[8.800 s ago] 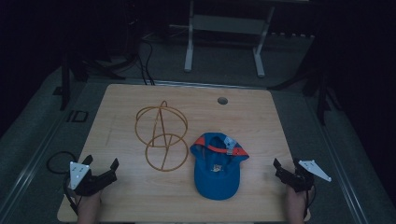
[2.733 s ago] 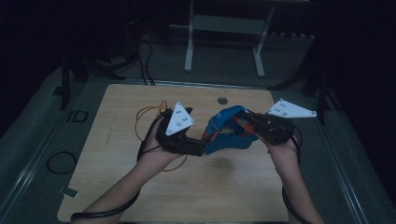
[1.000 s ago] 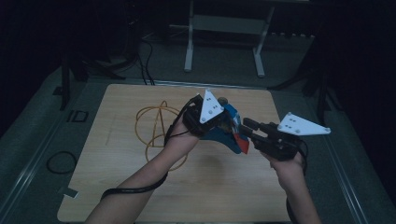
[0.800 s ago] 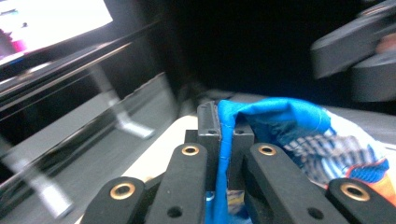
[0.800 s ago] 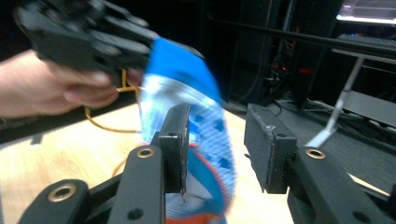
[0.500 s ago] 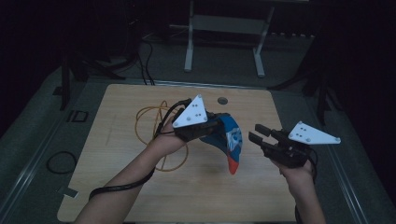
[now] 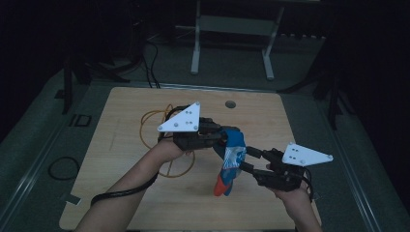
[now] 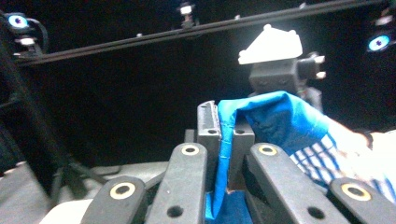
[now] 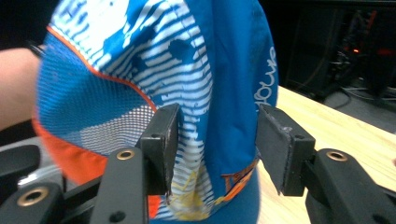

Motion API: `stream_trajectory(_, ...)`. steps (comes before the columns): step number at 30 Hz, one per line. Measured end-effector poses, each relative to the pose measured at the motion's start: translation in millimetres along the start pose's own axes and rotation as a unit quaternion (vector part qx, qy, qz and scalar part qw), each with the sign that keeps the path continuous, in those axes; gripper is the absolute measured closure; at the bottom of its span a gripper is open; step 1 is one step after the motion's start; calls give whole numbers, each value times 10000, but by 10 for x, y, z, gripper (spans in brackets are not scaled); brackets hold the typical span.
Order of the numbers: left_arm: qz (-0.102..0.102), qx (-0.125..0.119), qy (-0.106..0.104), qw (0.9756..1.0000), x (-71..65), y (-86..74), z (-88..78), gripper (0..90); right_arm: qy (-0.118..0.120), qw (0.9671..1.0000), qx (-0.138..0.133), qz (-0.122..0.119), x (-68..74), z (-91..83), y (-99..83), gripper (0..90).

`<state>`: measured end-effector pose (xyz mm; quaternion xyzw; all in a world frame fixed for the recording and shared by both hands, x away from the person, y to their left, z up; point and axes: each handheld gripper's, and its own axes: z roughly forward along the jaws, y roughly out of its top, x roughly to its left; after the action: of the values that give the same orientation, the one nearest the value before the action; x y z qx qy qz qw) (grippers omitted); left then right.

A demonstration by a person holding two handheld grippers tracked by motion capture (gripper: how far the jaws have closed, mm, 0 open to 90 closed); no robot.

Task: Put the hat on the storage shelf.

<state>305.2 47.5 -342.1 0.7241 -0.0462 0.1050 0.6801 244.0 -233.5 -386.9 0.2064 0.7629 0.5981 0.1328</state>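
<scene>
Clearly, the blue cap [image 7: 231,157] hung in the air above the wooden surface [image 7: 121,111], just to the right of the yellow wire stand [image 7: 157,133], and the left tool [image 7: 212,138] was closed on the cloth at the top edge of the cap. In the left gripper view the two pads pinched a thin fold of blue fabric [image 8: 224,140] between them. The right tool [image 7: 251,162] stood on the far side of the cap from the wire stand, and its jaws had just been opening; in the right gripper view the cap [image 9: 210,70] lay between the pads [image 9: 161,140], but the right pad was apart from the cloth, so this tool did not grip.

The whole cap probably depended on this one narrow pinch. If the fold slipped out, the cap would likely drop to the surface beside the wire stand. The cap hung limp with its red brim [image 7: 221,186] at the bottom, so it could swing and miss the stand. The stand looked light, and a push from the left hand [image 7: 167,147], which was just over it, might tip it.
</scene>
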Motion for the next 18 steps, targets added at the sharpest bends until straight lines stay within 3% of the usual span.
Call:
stream_trajectory(5, 15, 2, 9, 10000, 16, -19, 25, 883, -33, 9999, -23, -144, 18, 46, 31, 610)
stream_trajectory(7, -21, 74, 55, 10000, 26, -35, 31, 882, -56, 9993, 100, -346, 53, 82, 46, 825)
stream_trajectory(8, -27, 115, 86, 9999, 31, -39, 26, 882, -94, 9991, 139, -385, 62, 88, 49, 874)
stream_trajectory(13, -173, 457, 359, 9982, 68, -84, -36, 880, -429, 9973, 293, -515, 82, 90, 32, 899)
stream_trajectory(18, -184, 711, 539, 9958, 76, -99, -117, 879, -637, 9972, 36, -393, 28, -14, 67, 900)
